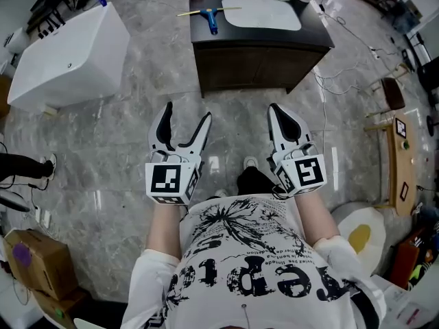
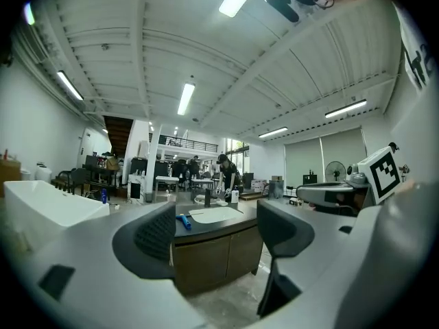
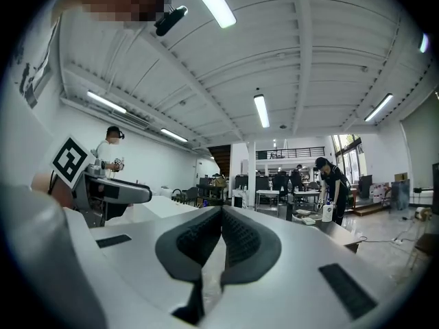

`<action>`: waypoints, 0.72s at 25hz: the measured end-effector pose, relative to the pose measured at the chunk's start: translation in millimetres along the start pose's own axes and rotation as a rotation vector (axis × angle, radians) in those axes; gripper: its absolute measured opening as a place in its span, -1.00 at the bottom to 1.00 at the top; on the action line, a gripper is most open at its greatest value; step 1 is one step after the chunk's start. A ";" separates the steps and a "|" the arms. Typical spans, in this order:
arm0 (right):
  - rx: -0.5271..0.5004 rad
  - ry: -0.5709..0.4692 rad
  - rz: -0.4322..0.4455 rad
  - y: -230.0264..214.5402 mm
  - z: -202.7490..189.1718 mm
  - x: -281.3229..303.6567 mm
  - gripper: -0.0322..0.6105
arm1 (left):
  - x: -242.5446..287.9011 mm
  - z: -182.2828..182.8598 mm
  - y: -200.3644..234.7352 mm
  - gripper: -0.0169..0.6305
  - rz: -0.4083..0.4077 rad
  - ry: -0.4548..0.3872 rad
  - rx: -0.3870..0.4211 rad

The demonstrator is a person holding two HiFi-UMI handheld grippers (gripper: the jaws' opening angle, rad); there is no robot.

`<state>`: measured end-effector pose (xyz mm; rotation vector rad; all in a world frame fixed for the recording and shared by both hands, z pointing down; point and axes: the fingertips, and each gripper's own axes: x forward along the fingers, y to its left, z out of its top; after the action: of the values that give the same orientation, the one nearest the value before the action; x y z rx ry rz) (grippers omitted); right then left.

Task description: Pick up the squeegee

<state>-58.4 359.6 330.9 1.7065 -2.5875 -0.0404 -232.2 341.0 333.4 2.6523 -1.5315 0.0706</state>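
While one squeegee (image 1: 209, 16) sits on one vanity (image 1: 254, 60), bathtub (image 1: 68, 53) off left, my left tongs (image 1: 186, 114) gape empty, right tongs (image 1: 276, 110) closed, empty.

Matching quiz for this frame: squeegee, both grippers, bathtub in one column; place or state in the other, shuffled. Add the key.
Things:
1. squeegee
2. left gripper
3. right gripper
4. bathtub

Place or state:
A. jaws together, nothing between them
B. white, standing on the floor at the head view's upper left
C. lying on the dark vanity top, left of the white basin
D. jaws apart, nothing between them

Pairs: 1-C, 2-D, 3-A, 4-B
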 end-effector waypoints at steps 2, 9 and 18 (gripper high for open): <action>0.007 0.004 0.007 -11.1 -5.6 15.2 -0.86 | 15.9 -4.7 6.1 0.15 0.009 0.014 0.004; 0.017 -0.001 0.078 -85.4 -25.4 103.3 -0.86 | 119.4 -15.0 24.2 0.15 0.078 0.048 0.016; 0.051 0.002 0.192 -241.9 -17.5 273.0 -0.86 | 323.4 3.6 54.8 0.15 0.206 0.096 0.014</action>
<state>57.1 13.4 343.2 1.4625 -2.7600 0.0345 -118.0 34.6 357.7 2.4525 -1.7711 0.2190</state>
